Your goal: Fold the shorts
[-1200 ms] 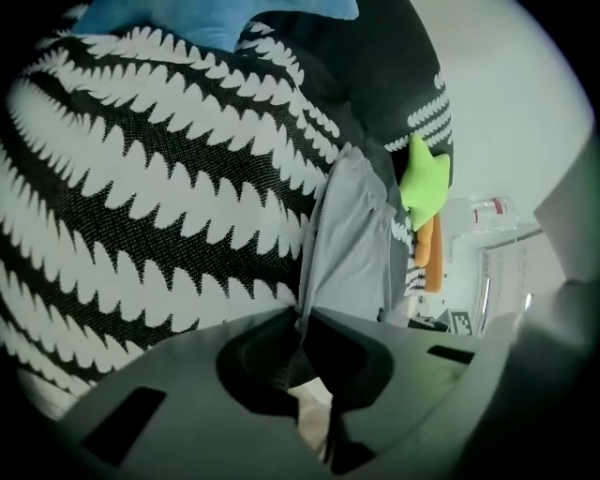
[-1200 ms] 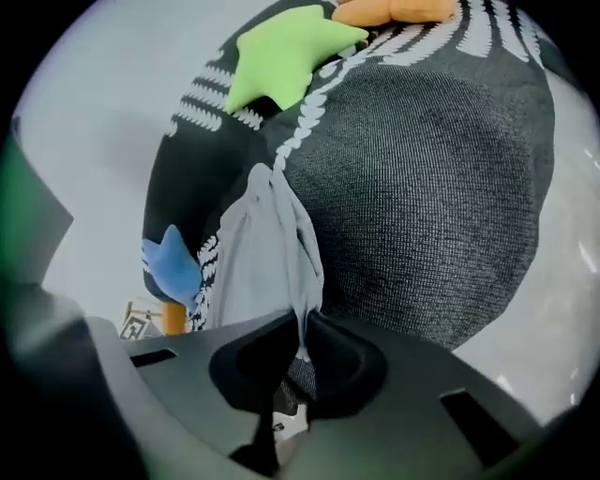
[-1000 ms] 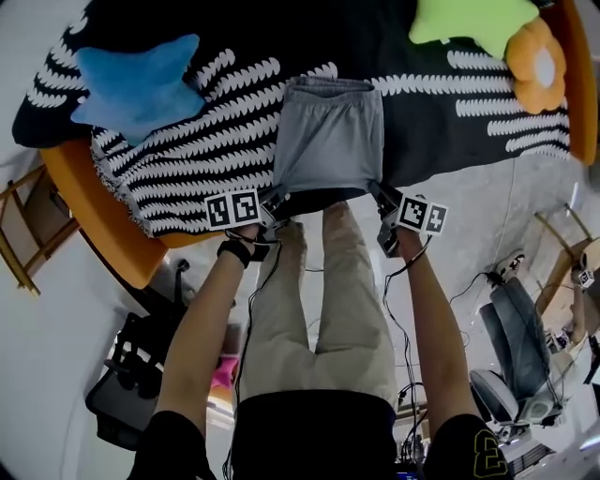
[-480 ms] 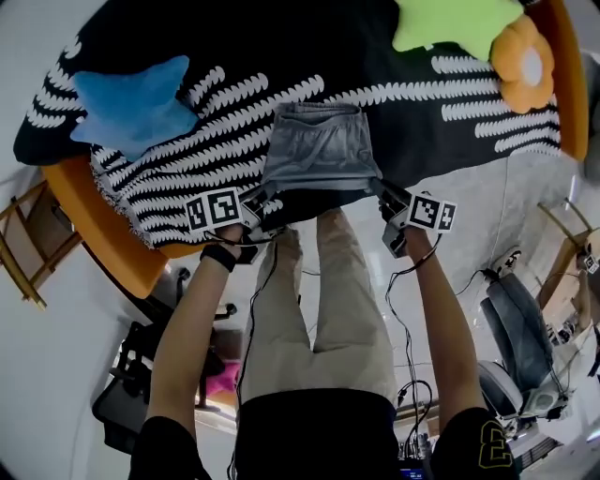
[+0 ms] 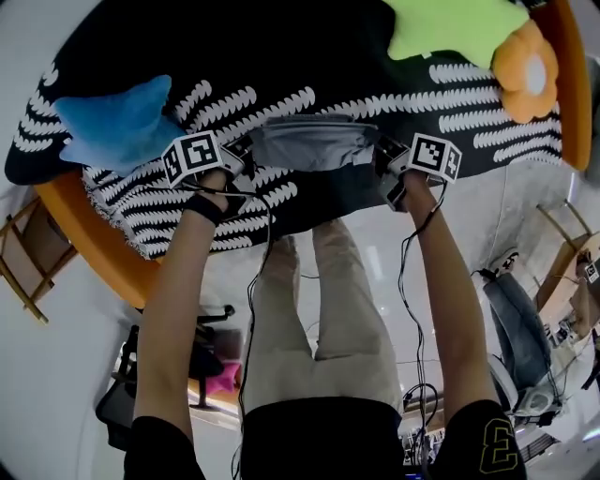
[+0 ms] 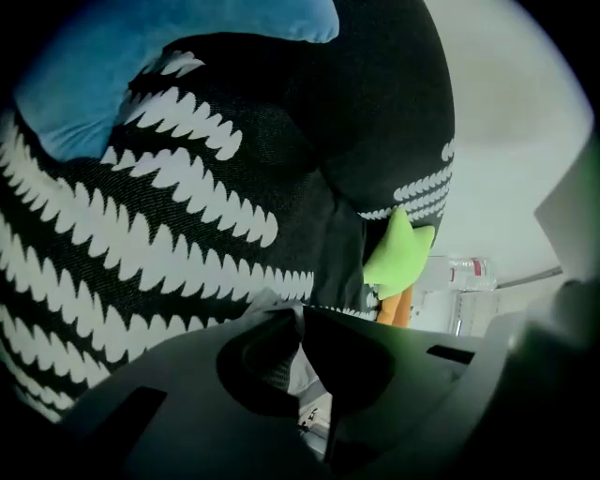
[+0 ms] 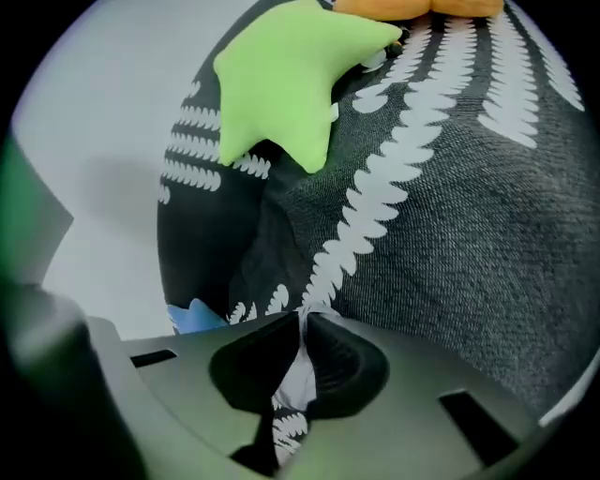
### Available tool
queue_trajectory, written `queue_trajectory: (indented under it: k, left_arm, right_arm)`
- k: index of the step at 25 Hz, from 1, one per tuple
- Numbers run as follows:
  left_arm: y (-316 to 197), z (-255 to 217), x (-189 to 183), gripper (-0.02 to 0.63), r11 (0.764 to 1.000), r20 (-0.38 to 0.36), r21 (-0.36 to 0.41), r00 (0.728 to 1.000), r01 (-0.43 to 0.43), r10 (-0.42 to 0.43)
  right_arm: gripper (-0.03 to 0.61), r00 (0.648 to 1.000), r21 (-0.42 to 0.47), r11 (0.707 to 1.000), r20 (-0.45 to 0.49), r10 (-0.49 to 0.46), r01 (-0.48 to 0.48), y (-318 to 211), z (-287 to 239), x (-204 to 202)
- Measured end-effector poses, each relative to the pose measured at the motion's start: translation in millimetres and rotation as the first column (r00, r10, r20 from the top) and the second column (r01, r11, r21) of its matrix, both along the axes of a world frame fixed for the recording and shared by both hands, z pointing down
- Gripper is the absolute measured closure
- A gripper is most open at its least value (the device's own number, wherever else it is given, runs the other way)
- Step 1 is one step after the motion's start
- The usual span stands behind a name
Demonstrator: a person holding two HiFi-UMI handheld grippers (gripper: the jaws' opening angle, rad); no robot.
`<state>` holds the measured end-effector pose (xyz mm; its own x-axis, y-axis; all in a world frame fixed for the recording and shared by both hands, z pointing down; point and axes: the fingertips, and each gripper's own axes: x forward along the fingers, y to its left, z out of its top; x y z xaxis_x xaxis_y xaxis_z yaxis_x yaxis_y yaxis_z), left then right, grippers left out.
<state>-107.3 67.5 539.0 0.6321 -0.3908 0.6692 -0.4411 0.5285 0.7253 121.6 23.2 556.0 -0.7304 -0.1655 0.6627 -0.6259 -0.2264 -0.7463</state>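
On the table [image 5: 82,230], over the black cloth with white rows [image 5: 281,56], the grey shorts [image 5: 314,145] are lying doubled over as a short band between the two claws. The left claw [image 5: 241,152] is pinching the left end of the fabric, and the right claw [image 5: 382,152] is pinching the right end. A blue star cushion [image 5: 117,127] is sitting to the left and a green one [image 5: 459,28] far to the right.
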Motion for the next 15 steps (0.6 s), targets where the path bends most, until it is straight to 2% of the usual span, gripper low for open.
queue_trajectory:
  k: [4, 5, 6, 7, 8, 9, 10, 11, 12, 13, 14, 15]
  left_arm:
    - [-25, 18, -9, 0.594, 0.999, 0.007, -0.035, 0.999, 0.034, -0.034]
    - [-32, 20, -12, 0.588, 0.998, 0.012, -0.036, 0.999, 0.053, -0.053]
    - [-40, 19, -14, 0.54, 0.997, 0.014, -0.029, 0.997, 0.073, -0.073]
    - [-49, 13, -15, 0.446, 0.996, 0.016, -0.007, 0.996, 0.085, -0.085]
    - [-59, 4, -15, 0.405, 0.997, 0.027, 0.032, 0.997, 0.076, -0.077]
    - [-69, -8, -15, 0.408, 0.996, 0.056, 0.083, 0.998, 0.035, -0.04]
    - [-77, -19, -14, 0.408, 0.989, 0.105, 0.141, 0.994, -0.043, 0.028]
    - [-85, -29, -10, 0.408, 0.968, 0.168, 0.194, 0.978, -0.156, 0.124]
    - [-90, -35, -2, 0.408, 0.927, 0.228, 0.235, 0.943, -0.293, 0.241]
    - [-94, -38, 12, 0.407, 0.861, 0.273, 0.26, 0.888, -0.438, 0.369]
    - [-95, -38, 29, 0.404, 0.77, 0.301, 0.276, 0.812, -0.576, 0.5]
    - [-96, -36, 48, 0.392, 0.659, 0.319, 0.285, 0.717, -0.696, 0.619]
  right_arm:
    - [0.524, 0.997, -0.021, 0.999, -0.075, -0.037, 0.035, -29, 22, -9]
    - [0.442, 0.993, -0.01, 0.998, -0.1, -0.062, 0.061, -36, 24, -11]
    - [0.348, 0.989, 0.013, 0.996, -0.12, -0.084, 0.086, -44, 22, -12]
    - [0.303, 0.986, 0.05, 0.994, -0.136, -0.092, 0.1, -52, 14, -11]
    - [0.288, 0.985, 0.097, 0.991, -0.151, -0.079, 0.094, -62, 2, -7]
    - [0.289, 0.986, 0.146, 0.987, -0.164, -0.042, 0.067, -70, -11, 1]
    - [0.29, 0.985, 0.189, 0.982, -0.172, 0.011, 0.022, -75, -24, 11]
    - [0.291, 0.983, 0.219, 0.975, -0.17, 0.07, -0.032, -75, -35, 22]
    - [0.295, 0.98, 0.232, 0.969, -0.159, 0.123, -0.084, -70, -43, 30]
    - [0.295, 0.976, 0.23, 0.965, -0.143, 0.165, -0.129, -59, -46, 36]
    - [0.295, 0.972, 0.213, 0.963, -0.127, 0.197, -0.167, -42, -44, 38]
    - [0.295, 0.968, 0.186, 0.962, -0.111, 0.225, -0.203, -22, -39, 37]
